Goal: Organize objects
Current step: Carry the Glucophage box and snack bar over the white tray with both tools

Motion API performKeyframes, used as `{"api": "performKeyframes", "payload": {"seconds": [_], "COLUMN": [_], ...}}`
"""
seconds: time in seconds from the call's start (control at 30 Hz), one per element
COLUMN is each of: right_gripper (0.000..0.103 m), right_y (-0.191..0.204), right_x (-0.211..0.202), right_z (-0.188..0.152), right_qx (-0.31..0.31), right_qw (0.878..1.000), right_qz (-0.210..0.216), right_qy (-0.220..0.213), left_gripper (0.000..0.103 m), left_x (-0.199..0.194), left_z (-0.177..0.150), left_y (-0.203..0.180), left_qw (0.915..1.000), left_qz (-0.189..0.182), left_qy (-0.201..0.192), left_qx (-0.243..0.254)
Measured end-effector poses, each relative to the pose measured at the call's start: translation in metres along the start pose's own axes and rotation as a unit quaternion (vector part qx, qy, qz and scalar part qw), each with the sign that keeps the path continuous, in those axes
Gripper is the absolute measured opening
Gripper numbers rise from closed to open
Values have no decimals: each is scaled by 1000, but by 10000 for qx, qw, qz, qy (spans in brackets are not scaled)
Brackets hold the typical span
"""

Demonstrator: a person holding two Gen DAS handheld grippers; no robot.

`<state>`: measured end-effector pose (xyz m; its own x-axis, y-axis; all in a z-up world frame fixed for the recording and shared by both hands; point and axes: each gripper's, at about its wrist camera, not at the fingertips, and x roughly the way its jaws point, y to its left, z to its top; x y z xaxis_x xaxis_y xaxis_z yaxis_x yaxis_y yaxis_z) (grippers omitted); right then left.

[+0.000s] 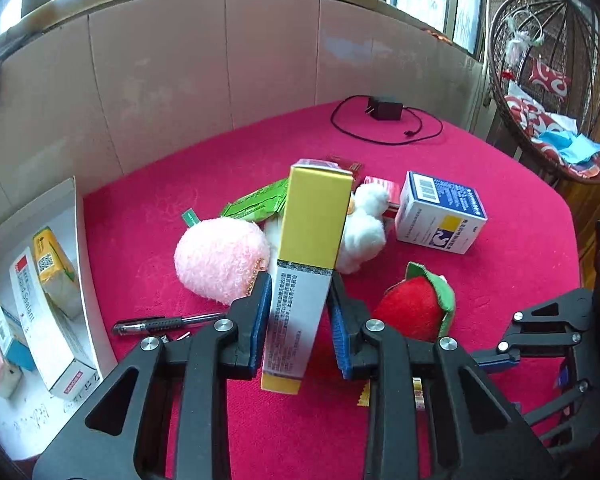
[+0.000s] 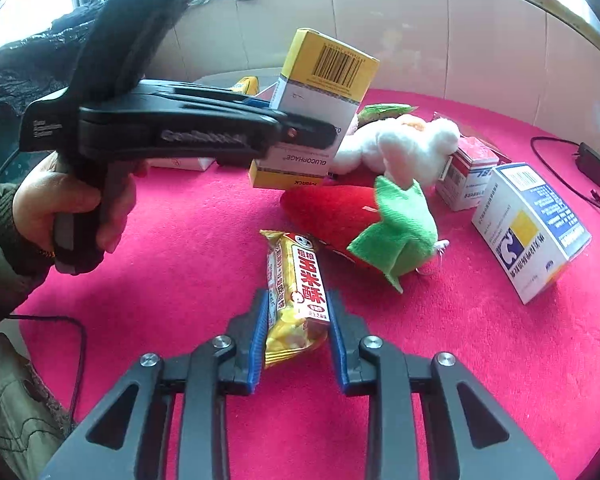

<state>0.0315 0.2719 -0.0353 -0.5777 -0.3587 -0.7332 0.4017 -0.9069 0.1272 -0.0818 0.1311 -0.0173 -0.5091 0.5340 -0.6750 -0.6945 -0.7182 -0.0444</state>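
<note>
Left wrist view: the left gripper (image 1: 300, 312) is clamping a tall yellow box (image 1: 306, 256), both blue pads pressing on its grey lower half. The box is standing nearly upright, tilted slightly, its bottom end hanging clear of the red cloth (image 1: 480, 280). Behind it are lying a pink plush (image 1: 220, 258), a white plush (image 1: 364, 220), a green packet (image 1: 256, 202) and a blue-white box (image 1: 440, 212). A strawberry plush (image 1: 416, 306) is sitting just right of the jaws. A pen (image 1: 160, 324) is lying on the cloth to the left, near a white tray (image 1: 80, 240) that is holding several cartons.

Right wrist view: the right gripper (image 2: 298, 320) is gripping a yellow snack bar (image 2: 296, 292), pads pressing on the wrapper's lower half. The bar's far end is reaching toward the strawberry plush (image 2: 340, 216); whether it is resting on the cloth (image 2: 180, 240) cannot be told. A hand (image 2: 72, 204) is holding the left gripper's handle at the left, with the yellow box (image 2: 316, 108) raised above the cloth.
</note>
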Motion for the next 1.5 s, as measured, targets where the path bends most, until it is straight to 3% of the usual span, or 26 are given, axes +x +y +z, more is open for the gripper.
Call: {"api": "performKeyframes", "payload": {"seconds": [0.13,0.3,0.67,1.07,1.5], "right_gripper": [27,27,27,27,27], "right_y": [-1,6,16,23,48], "right_x": [-14,-18,-9,-37,-58], "right_z": [-4,-8,-13,-8,5], "right_qx": [153,205,316,370,217], "right_qw": [9998,9997,9993,9973,9951], "right_qz": [23,-15,-34,42,-12], "right_qy": [-115,-139,-189,-639,-961], "left_gripper": [24,24,21,20,20], "left_x": [-14,0,7,-64,-98], "left_z": [-2,-7,-4,-8,-19], "left_y": [-1,-1,-9,-15,2], "left_qw": [9999,9999,9998,9967,9924], "left_qz": [-62,-2,103,13,176], "left_qy": [-109,120,44,-781,-1106], "left_qx": [-80,-106,167,-208,-517]}}
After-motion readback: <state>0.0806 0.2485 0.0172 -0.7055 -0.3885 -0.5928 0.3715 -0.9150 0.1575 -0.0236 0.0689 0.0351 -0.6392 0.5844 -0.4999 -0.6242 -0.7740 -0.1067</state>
